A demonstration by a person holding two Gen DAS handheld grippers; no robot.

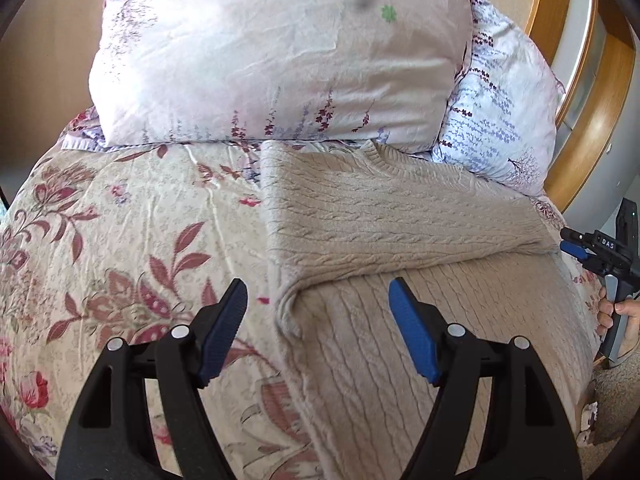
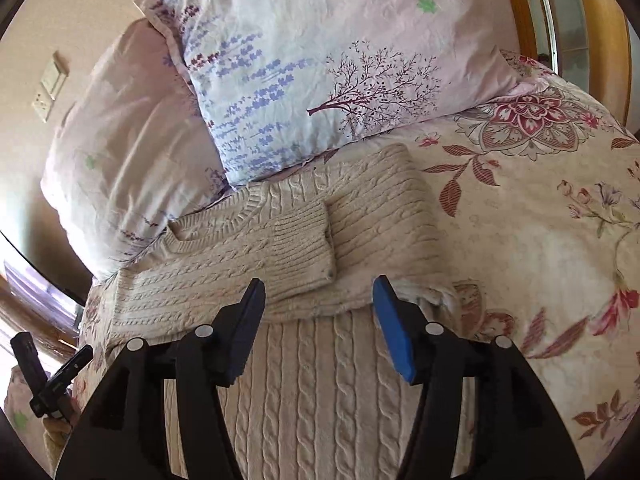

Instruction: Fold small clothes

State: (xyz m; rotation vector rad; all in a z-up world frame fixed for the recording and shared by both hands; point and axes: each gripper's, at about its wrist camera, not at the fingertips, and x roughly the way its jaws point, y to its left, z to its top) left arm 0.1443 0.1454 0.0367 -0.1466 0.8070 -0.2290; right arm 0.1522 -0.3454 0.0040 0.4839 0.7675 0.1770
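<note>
A beige cable-knit sweater (image 1: 400, 232) lies flat on the floral bedspread (image 1: 120, 240), with both sleeves folded across its chest. My left gripper (image 1: 318, 296) is open and empty, hovering over the sweater's left folded edge. In the right wrist view the sweater (image 2: 304, 248) shows its neckline and a ribbed cuff (image 2: 304, 236) lying on top. My right gripper (image 2: 320, 296) is open and empty above the sweater's body, just below the folded sleeve. The right gripper also shows at the right edge of the left wrist view (image 1: 576, 246), beside the sweater's edge.
Two floral pillows (image 1: 280, 52) (image 2: 340, 68) lie at the head of the bed, just beyond the sweater's collar. A wooden headboard (image 1: 592, 112) curves behind them. Bare bedspread (image 2: 540, 220) lies on either side of the sweater.
</note>
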